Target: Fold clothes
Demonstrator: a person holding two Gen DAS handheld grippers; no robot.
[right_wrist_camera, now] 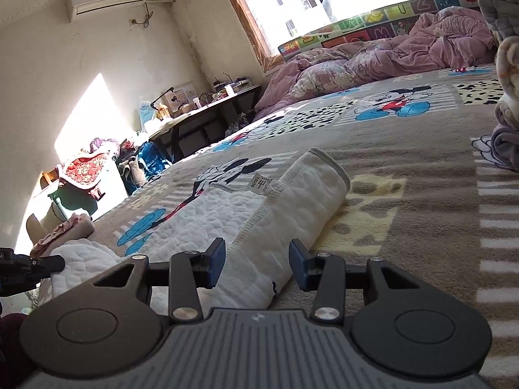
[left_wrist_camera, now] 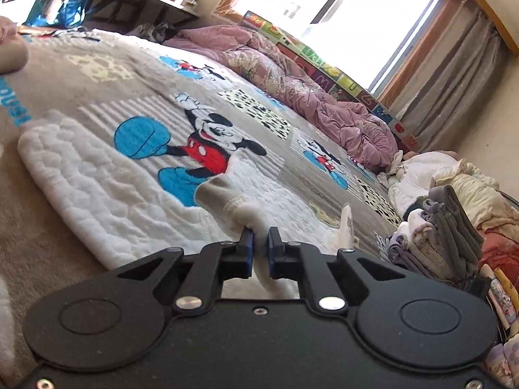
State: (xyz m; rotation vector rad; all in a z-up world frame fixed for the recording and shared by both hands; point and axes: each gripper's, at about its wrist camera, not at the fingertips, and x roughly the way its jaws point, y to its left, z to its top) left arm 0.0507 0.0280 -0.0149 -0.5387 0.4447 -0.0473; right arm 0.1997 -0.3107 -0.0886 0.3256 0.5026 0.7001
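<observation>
The left hand-held gripper (left_wrist_camera: 259, 243) is clenched on a fold of the white quilted garment (left_wrist_camera: 107, 191) lying on the bed (left_wrist_camera: 107, 52), while the right hand-held gripper (right_wrist_camera: 257, 264) hovers released over its sleeve (right_wrist_camera: 311, 191).

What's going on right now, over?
Left gripper shut on white garment. Right gripper open, astride its sleeve. Garment flat on bed blanket. Nothing in the way.

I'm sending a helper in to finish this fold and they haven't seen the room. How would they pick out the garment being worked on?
On the big Mickey Mouse blanket covering the bed lies a small white quilted garment, near the front edge. The left gripper pinches one grey-trimmed cuff; the right gripper is open over a sleeve. Unlike the folded stack beside it, it lies spread out, with a size tag showing.
</observation>
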